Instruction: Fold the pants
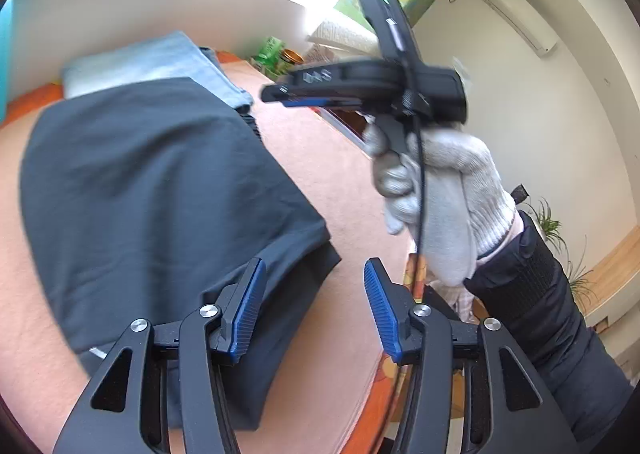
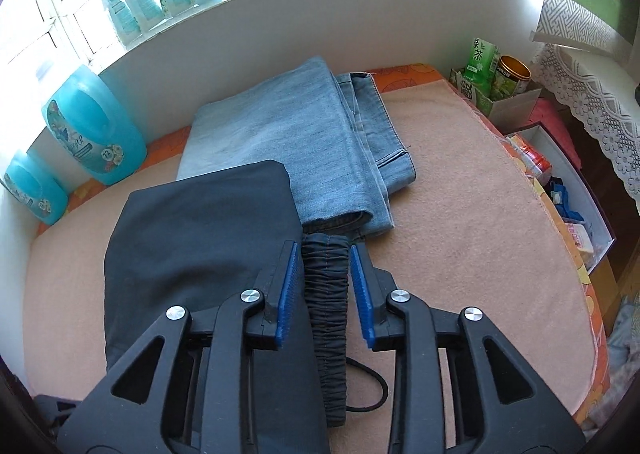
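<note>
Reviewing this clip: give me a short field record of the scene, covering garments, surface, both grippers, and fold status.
surface: peach towel over an orange patterned cloth
dark pants: folded, gathered waistband exposed at the right edge
jeans: folded, lying behind the dark pants
left gripper: open, above the dark pants' corner, nothing between the pads
right gripper: open, straddling the waistband, pads not pressing it
fold status: dark pants look folded

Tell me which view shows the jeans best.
Right wrist view: the folded jeans lie in full sight behind the dark pants. Left wrist view shows only a blurred strip of them past the pants.
</note>
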`<state>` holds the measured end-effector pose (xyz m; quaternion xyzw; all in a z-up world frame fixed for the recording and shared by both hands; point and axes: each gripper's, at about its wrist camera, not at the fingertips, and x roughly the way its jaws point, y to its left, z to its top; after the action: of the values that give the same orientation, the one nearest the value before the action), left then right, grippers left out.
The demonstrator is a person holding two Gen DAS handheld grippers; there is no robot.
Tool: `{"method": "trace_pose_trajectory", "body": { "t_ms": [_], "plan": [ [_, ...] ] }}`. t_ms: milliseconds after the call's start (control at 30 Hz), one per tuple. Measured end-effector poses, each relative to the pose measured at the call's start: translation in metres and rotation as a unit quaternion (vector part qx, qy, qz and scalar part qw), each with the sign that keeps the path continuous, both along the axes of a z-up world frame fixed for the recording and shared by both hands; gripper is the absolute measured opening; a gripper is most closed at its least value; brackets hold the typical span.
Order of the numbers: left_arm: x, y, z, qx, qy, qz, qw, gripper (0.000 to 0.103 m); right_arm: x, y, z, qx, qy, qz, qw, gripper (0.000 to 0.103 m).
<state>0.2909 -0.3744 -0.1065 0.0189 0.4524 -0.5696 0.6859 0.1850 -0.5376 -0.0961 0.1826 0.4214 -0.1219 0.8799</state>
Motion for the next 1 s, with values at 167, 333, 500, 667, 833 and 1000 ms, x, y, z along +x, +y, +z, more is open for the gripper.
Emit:
{"method": "trace_pose_trajectory", "body": {
  "t_ms": [167,333,500,667,833,1000],
  "plan": [
    [0.03,0.076,0.017,0.008,-0.037,0.075,0.9964,0.051,-0.046,0.034,-0.001,0.008,-0.012,0.019,1.0,0.051],
    [0.057,0.123,0.01,0.02,-0.045,0.142,0.9886,0.051,-0.087,0.049,-0.032,0.027,0.006,0.0,1.0,0.051],
    [0.073,0.117,-0.015,0.032,-0.036,0.155,0.9867,0.051,-0.101,0.047,-0.056,0.071,0.012,-0.031,0.997,0.051],
    [0.055,0.098,-0.016,0.01,-0.015,0.1,0.9949,0.051,-0.114,0.038,-0.06,0.13,-0.004,-0.057,0.99,0.051],
    [0.024,0.052,-0.017,0.006,-0.029,0.023,0.9993,0.051,-0.113,0.023,-0.077,0.182,0.009,-0.079,0.98,0.059],
    [0.007,0.017,-0.039,0.02,-0.001,-0.033,0.9992,0.051,-0.104,0.026,-0.082,0.202,0.004,-0.055,0.978,0.017]
  ]
}}
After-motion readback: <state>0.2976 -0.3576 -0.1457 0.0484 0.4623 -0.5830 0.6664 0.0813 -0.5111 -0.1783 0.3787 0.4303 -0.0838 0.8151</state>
